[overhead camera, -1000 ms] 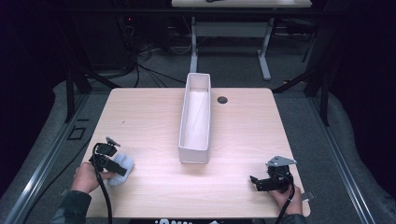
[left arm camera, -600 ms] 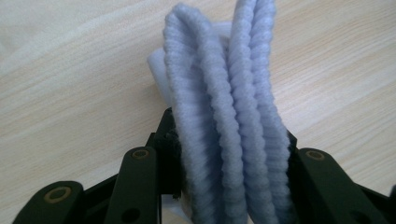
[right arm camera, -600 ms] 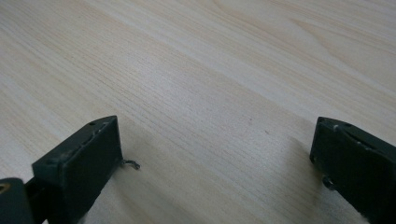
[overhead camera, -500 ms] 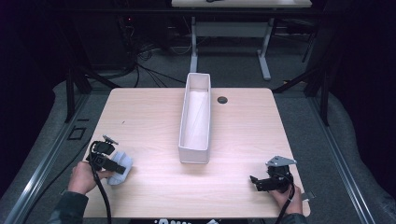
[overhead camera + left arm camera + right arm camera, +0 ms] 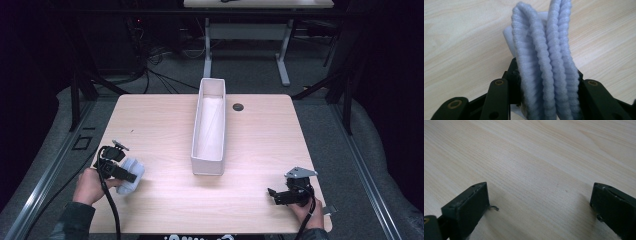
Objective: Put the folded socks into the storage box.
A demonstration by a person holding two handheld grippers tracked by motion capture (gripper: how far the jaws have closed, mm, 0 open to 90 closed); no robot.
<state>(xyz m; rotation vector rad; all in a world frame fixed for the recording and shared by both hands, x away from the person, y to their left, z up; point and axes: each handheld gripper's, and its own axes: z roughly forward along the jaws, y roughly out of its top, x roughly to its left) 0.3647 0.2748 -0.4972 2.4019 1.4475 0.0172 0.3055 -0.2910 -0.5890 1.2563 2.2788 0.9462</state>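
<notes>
At the table's (image 5: 165, 125) near-left corner, the left gripper (image 5: 131, 175) is clamped on a pale blue-white ribbed cloth (image 5: 131, 172). In the left gripper view the cloth (image 5: 544, 62) stands bunched between the two black jaws, pressed by both, its corded folds rising well past the tips — its lower end is cut off by the frame's bottom edge, and a flatter white layer peeks out behind the folds on the left. From above, the cloth is a small blurred lump beside the person's left hand (image 5: 90, 185); whether it touches the tabletop cannot be told.

A long white open bin (image 5: 210, 127) runs down the middle of the table, well apart from both grippers. A small dark round grommet (image 5: 238, 106) sits in the tabletop just right of its far end.

At the near-right corner, the right gripper (image 5: 272, 195) rests low over the wood, held by the right hand (image 5: 306, 212). In the right gripper view its jaws stand wide apart — bare wood grain lies between them.
</notes>
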